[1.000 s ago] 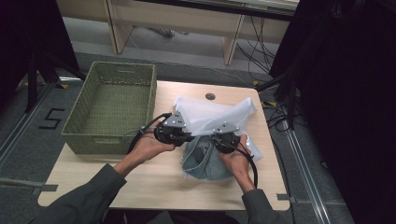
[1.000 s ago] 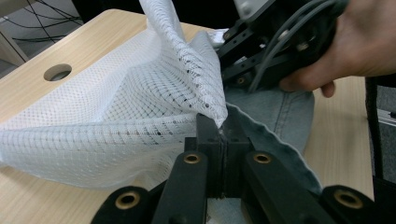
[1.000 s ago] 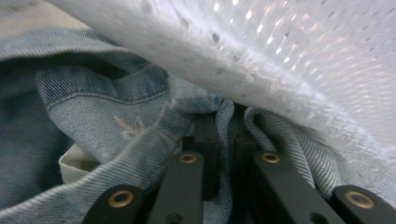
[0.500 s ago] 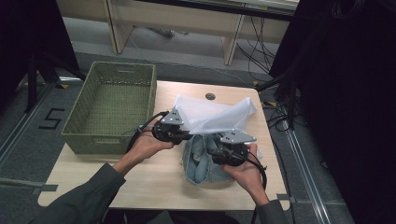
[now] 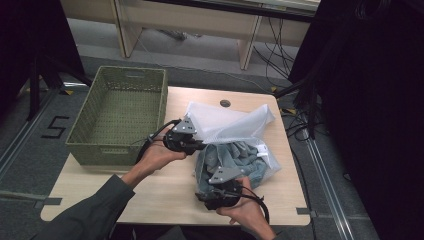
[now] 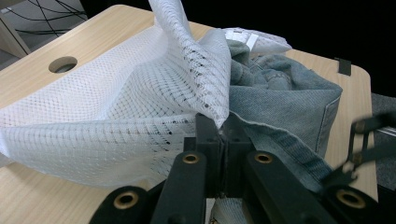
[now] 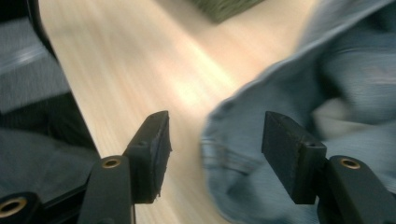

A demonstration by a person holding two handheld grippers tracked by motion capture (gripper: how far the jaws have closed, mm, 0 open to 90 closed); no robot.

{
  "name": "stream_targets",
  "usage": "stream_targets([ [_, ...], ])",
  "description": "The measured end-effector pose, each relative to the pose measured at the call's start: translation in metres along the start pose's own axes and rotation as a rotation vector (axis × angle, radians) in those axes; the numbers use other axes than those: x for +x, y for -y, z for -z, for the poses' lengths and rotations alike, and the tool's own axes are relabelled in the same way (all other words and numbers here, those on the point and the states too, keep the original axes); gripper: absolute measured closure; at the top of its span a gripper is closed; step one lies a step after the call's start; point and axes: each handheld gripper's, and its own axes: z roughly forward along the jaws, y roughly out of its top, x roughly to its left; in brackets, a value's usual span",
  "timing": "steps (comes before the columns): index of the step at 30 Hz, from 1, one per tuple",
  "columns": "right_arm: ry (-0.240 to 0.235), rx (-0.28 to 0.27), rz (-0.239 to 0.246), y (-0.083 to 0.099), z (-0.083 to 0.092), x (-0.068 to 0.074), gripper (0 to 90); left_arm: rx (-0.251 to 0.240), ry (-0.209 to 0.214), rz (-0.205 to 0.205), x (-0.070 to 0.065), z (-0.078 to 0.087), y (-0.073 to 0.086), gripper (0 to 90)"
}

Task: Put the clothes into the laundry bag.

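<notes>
A white mesh bag (image 5: 225, 120) lies on the wooden table (image 5: 165, 190) with blue jeans (image 5: 235, 160) partly inside it. My left gripper (image 5: 200, 145) is shut on the bag's mesh edge (image 6: 219, 112) and lifts it off the jeans (image 6: 280, 93). My right gripper (image 5: 207, 190) is at the near end of the jeans, close to the table's front edge. Its jaws have just been opening and stand open (image 7: 215, 144). The jeans' hem (image 7: 233, 154) lies just past the gap, and the pads press on nothing.
A green woven basket (image 5: 120, 115) stands at the table's left side, its corner also in the right gripper view (image 7: 224, 7). A round cable hole (image 5: 225, 103) sits near the far edge. Bare tabletop (image 7: 140, 70) stretches left of the jeans.
My right gripper has left the spot beside the left gripper, opened, and moved toward the table's near edge along the jeans. The left gripper has kept its hold and place.
</notes>
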Motion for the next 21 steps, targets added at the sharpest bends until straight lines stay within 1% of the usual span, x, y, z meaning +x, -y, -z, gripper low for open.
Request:
stream_targets([
  [1,0.018,0.010,-0.018,0.001,-0.007,0.004,46.4,0.003,-0.003,0.005,-0.001,0.000,0.000,87.6],
  [2,0.020,0.058,0.012,0.001,-0.011,0.002,55.0,0.004,0.003,0.003,-0.001,0.000,0.000,87.6],
  [3,0.043,0.065,0.053,0.001,-0.017,0.000,62.6,0.001,0.002,0.000,-0.001,0.000,0.000,87.6],
  [4,0.049,0.090,0.050,0.002,-0.020,-0.001,70.6,0.001,0.003,-0.002,-0.002,-0.001,0.000,87.7],
  [5,0.067,0.099,0.057,0.001,-0.021,-0.005,79.2,0.000,0.004,0.005,-0.003,-0.001,0.000,87.8],
  [6,0.098,0.094,0.067,-0.001,-0.021,-0.010,84.0,0.001,0.002,-0.003,-0.003,-0.001,-0.001,87.9],
  [7,0.131,0.083,0.082,-0.004,-0.019,-0.018,84.5,0.003,0.005,-0.005,-0.003,0.000,-0.001,87.9],
  [8,0.164,0.065,0.071,-0.007,-0.014,-0.025,84.8,0.001,0.000,-0.008,-0.003,0.000,-0.001,88.0],
  [9,0.182,0.055,0.063,-0.012,-0.008,-0.034,84.9,0.001,0.002,-0.017,-0.003,0.000,-0.002,88.0],
  [10,0.220,0.023,0.043,-0.016,-0.003,-0.042,85.0,0.000,0.004,-0.013,-0.004,0.000,-0.002,88.1],
  [11,0.249,0.011,0.028,-0.020,0.002,-0.050,85.0,-0.001,0.000,-0.004,-0.004,0.001,-0.002,88.1],
  [12,0.279,-0.003,0.043,-0.023,0.006,-0.059,85.1,-0.007,0.002,-0.017,-0.004,0.001,-0.002,88.2],
  [14,0.321,-0.018,0.005,-0.027,0.013,-0.075,85.1,-0.004,0.001,-0.016,-0.005,0.001,-0.003,88.2],
  [15,0.319,-0.026,-0.026,-0.029,0.016,-0.082,85.1,-0.003,0.003,-0.017,-0.005,0.001,-0.003,88.2],
  [16,0.326,-0.044,-0.036,-0.029,0.016,-0.090,85.0,-0.001,0.009,-0.012,-0.006,0.000,-0.003,88.2],
  [17,0.322,-0.037,-0.047,-0.029,0.014,-0.096,84.9,0.000,0.011,-0.023,-0.006,-0.001,-0.003,88.2],
  [18,0.328,-0.021,-0.068,-0.028,0.010,-0.099,84.9,0.002,0.013,-0.020,-0.007,-0.002,-0.002,88.2],
  [19,0.341,-0.010,-0.073,-0.026,0.003,-0.103,84.7,0.009,0.014,-0.017,-0.009,-0.003,-0.002,88.2],
  [20,0.331,0.013,-0.090,-0.024,-0.004,-0.106,84.5,0.010,0.023,-0.021,-0.010,-0.005,-0.001,88.1],
  [21,0.334,0.013,-0.101,-0.021,-0.012,-0.109,84.3,0.016,0.026,-0.030,-0.010,-0.006,0.000,88.1],
])
